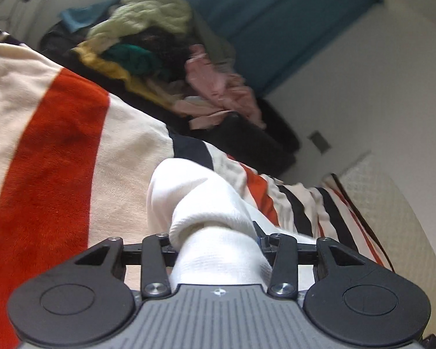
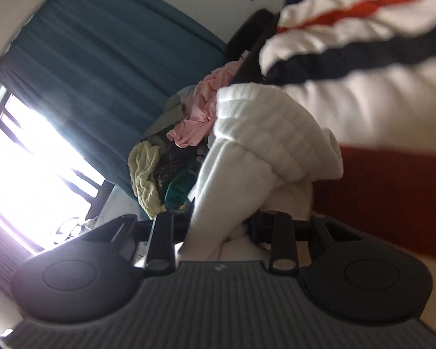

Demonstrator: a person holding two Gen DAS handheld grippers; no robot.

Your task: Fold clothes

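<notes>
White garment (image 1: 200, 203) bunched in both claws, over striped blanket (image 1: 58, 151) on bed. Left claw (image 1: 218, 250) partly closed w/ ribbed cuff pinched btwn fingers; right claw (image 2: 218, 232) likewise clamped on thick fold of same garment (image 2: 270, 133). Risks: grips sit on wadded fabric, not edges, so cloth could slip out or fold comes out crooked. Laundry pile (image 1: 160, 58) near, could snag loose end.

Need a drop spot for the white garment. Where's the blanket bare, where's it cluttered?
Bare: the striped blanket around its wide orange band, between the white garment and the clothes pile. Crowded: that pile by the teal curtain, on something dark.
</notes>
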